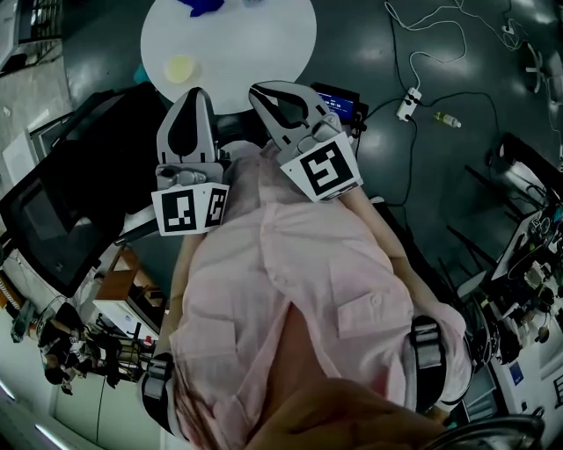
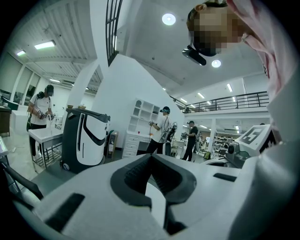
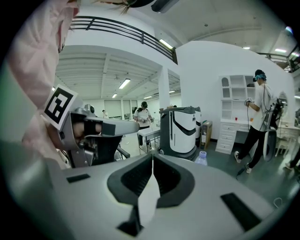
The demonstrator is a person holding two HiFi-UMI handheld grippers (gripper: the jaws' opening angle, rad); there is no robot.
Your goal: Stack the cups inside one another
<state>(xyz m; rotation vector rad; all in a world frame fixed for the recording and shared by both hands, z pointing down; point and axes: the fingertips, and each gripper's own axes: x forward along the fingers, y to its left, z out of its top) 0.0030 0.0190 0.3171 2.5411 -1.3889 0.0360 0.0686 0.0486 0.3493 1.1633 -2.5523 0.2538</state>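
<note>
In the head view a round white table (image 1: 264, 53) lies ahead of me. On it sits a pale yellow cup (image 1: 180, 68), and a blue object (image 1: 207, 7) shows at the far edge. Both grippers are held close to the person's pink shirt, short of the table. My left gripper (image 1: 195, 91) is shut and empty just below the yellow cup. My right gripper (image 1: 258, 89) is shut and empty beside it. The left gripper view shows its jaws (image 2: 150, 155) closed on nothing, aimed up into the room. In the right gripper view the jaws (image 3: 153, 155) are also closed, with no cup in sight.
A black monitor (image 1: 44, 220) stands on the left, and cables with a power strip (image 1: 407, 104) lie on the dark floor to the right. A black-and-white machine (image 3: 180, 131) and several people stand in the hall. A bottle (image 3: 201, 158) sits beyond the right gripper.
</note>
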